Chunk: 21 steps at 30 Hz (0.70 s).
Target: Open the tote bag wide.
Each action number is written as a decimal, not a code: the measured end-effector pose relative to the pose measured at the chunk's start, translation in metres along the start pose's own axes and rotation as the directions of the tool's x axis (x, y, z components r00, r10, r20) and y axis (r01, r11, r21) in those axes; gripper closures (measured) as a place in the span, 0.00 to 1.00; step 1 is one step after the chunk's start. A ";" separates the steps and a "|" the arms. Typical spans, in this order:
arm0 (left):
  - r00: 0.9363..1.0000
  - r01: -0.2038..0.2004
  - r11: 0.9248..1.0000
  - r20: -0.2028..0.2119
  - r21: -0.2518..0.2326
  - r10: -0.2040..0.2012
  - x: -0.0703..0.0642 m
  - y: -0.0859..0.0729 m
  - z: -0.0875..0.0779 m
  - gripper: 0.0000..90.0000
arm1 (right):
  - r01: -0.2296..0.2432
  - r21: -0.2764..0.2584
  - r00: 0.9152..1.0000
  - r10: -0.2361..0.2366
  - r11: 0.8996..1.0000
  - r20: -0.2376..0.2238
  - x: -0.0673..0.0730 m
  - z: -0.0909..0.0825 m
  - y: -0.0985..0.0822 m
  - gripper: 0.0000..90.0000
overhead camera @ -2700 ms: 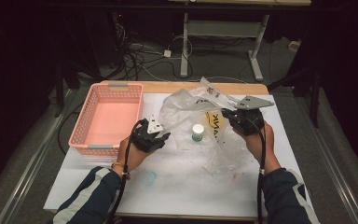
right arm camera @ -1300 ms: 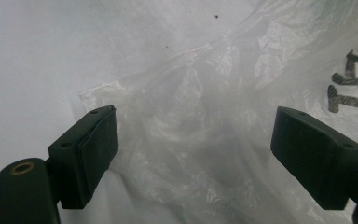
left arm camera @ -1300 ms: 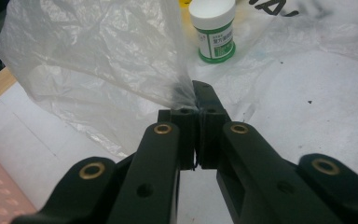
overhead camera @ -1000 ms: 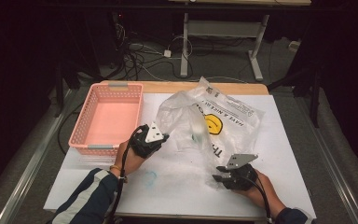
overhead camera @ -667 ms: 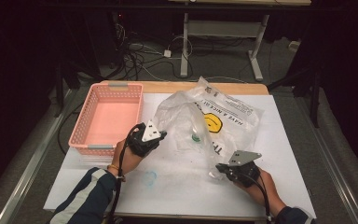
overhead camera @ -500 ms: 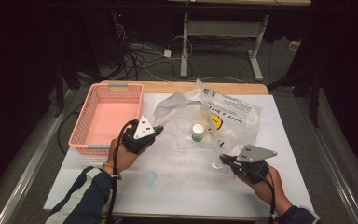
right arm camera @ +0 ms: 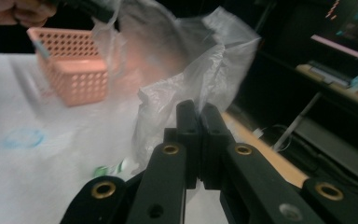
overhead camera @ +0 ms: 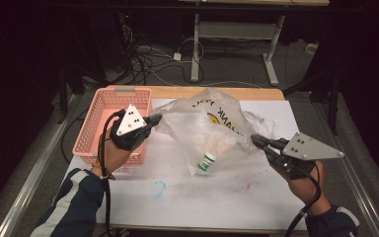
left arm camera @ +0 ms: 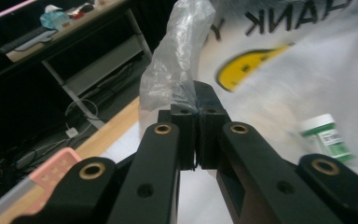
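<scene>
A clear plastic bag point(overhead camera: 212, 126) printed with a yellow smiley and black letters hangs stretched between my two grippers above the white table sheet point(overhead camera: 217, 197). My left gripper point(overhead camera: 155, 118) is shut on a bunched edge of the bag point(left arm camera: 179, 60) at its left end. My right gripper point(overhead camera: 256, 140) is shut on the crumpled right edge of the bag point(right arm camera: 191, 74). A small bottle point(overhead camera: 207, 161) with a white cap and green label sits in the bag's sagging low part, seen through the plastic point(left arm camera: 328, 137).
A pink perforated basket point(overhead camera: 94, 129) stands at the table's left, close under the left hand, and shows again beyond the bag point(right arm camera: 74, 70). A faint blue ring mark point(overhead camera: 159, 188) is on the sheet. Cables and a desk frame lie on the floor beyond the table.
The right gripper, free near the table's front a second ago, has closed on the bag's right edge. Both hands have risen, lifting the bag off the sheet, and the bottle has slid low.
</scene>
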<state>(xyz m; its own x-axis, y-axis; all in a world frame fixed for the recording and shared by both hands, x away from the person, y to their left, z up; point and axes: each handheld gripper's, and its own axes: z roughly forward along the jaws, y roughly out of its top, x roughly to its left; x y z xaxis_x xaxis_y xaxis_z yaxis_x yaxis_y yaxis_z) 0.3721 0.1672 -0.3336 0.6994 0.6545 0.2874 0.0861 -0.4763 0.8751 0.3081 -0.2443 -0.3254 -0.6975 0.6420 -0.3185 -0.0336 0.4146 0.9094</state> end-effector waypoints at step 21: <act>0.998 -0.005 0.999 -0.063 -0.052 0.001 0.032 0.050 0.012 0.95 | -0.089 -0.076 0.973 0.103 0.993 0.209 -0.088 0.015 0.031 1.00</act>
<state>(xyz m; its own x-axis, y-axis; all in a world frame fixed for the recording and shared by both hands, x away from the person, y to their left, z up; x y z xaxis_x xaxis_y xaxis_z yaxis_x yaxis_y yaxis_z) 0.4068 0.1571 -0.2851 0.6535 0.6894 0.3126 0.0457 -0.4481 0.8928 0.3794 -0.2782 -0.2727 -0.5324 0.8016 -0.2719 -0.0261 0.3055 0.9518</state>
